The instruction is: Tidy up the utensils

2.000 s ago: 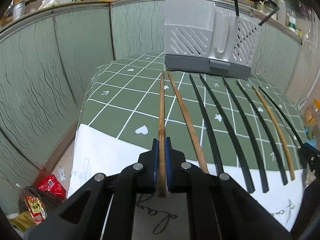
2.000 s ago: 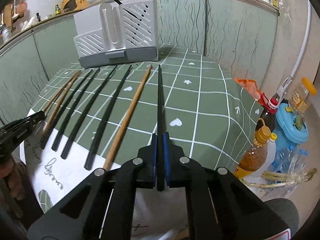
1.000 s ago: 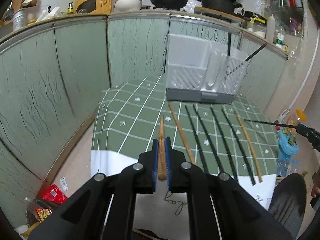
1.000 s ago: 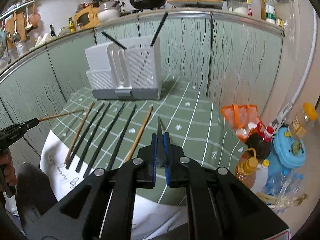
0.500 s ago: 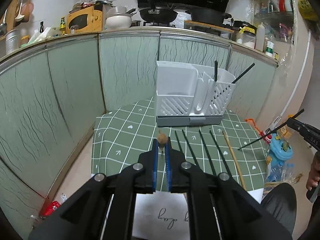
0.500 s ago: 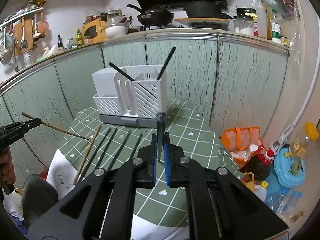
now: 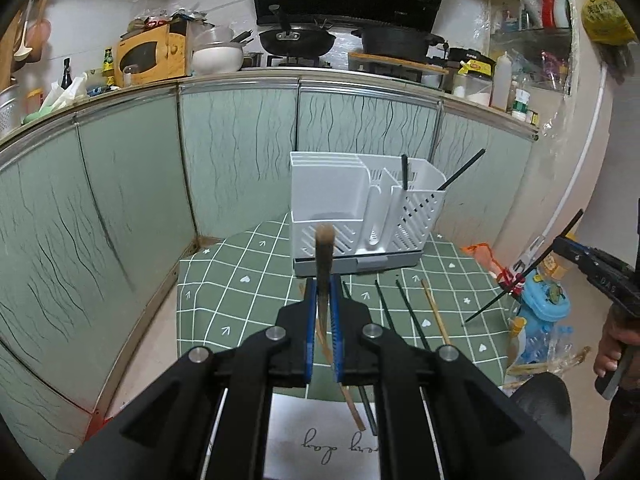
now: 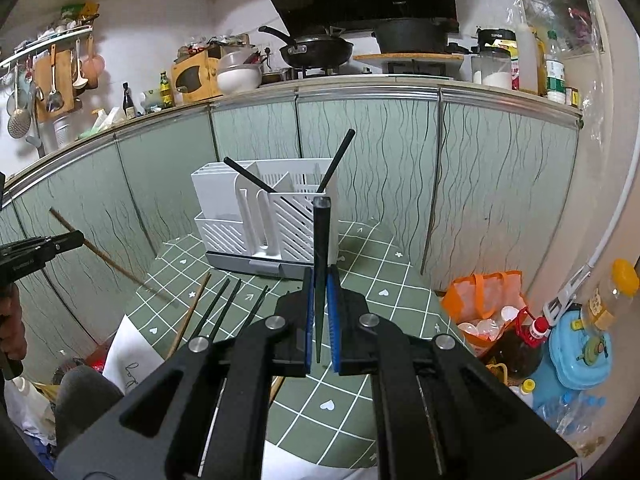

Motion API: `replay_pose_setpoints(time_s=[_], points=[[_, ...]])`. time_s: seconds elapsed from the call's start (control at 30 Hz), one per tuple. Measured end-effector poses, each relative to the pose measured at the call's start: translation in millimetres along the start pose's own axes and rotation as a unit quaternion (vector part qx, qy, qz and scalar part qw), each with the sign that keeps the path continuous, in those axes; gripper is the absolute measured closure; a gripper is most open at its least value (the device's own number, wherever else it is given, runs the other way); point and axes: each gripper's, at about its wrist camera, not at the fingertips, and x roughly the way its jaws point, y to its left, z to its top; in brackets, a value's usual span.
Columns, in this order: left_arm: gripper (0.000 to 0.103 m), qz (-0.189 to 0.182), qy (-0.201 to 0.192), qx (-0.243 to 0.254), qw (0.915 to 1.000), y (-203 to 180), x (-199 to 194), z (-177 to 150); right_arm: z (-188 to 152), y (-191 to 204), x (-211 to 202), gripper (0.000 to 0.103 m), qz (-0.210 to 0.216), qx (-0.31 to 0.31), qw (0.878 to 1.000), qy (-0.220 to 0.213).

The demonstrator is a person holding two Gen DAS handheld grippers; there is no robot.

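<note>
The left gripper [image 7: 320,316] is pinched on a brown chopstick [image 7: 323,256], which points up and away from the camera, its blurred end in front of the rack; the right gripper [image 8: 319,312] is pinched on a black chopstick [image 8: 321,264], held likewise, its square end up near the rack's right corner; in the left view the right gripper shows at the far right edge in a hand [image 7: 616,340], the black stick slanting down toward the bench; in the right view the left gripper shows at the left edge with the brown stick slanting down to the right. Below the grippers the bench [image 7: 224,300], under a green checked cloth, carries loose chopsticks [image 7: 404,312] side by side, black ones and brown ones, their near ends over a white sheet [image 7: 320,432] with handwriting. Farther on, at the bench's far end, stands a white rack [image 7: 352,208] on a grey base; its slotted right compartment holds two black chopsticks [image 7: 460,170], leaning apart. Behind it run green cabinet fronts [image 7: 240,152], topped by a cluttered worktop with a wok [image 7: 296,40].
</note>
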Motion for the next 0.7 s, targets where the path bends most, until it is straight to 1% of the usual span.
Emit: replay_pose_setpoints(time_s=[0.23, 0.43, 0.57, 0.7], points=[[0.095, -0.005, -0.013, 0.007, 0.9999, -6, -4, 8, 6, 0, -2, 0.097, 0.001, -0.002, 1.0, -0.005], [0.095, -0.014, -0.028, 0.016, 0.9994, -15, -4, 22, 23, 4, -2, 0.097, -0.002, -0.011, 1.0, -0.012], [0.095, -0.024, -0.039, 0.033, 0.9984, -25, -3, 35, 36, 6, -1, 0.097, 0.004, -0.018, 1.0, -0.019], [0.095, -0.035, -0.048, 0.045, 0.9972, -33, -4, 48, 51, 4, 1, 0.097, 0.022, -0.015, 0.999, -0.022]])
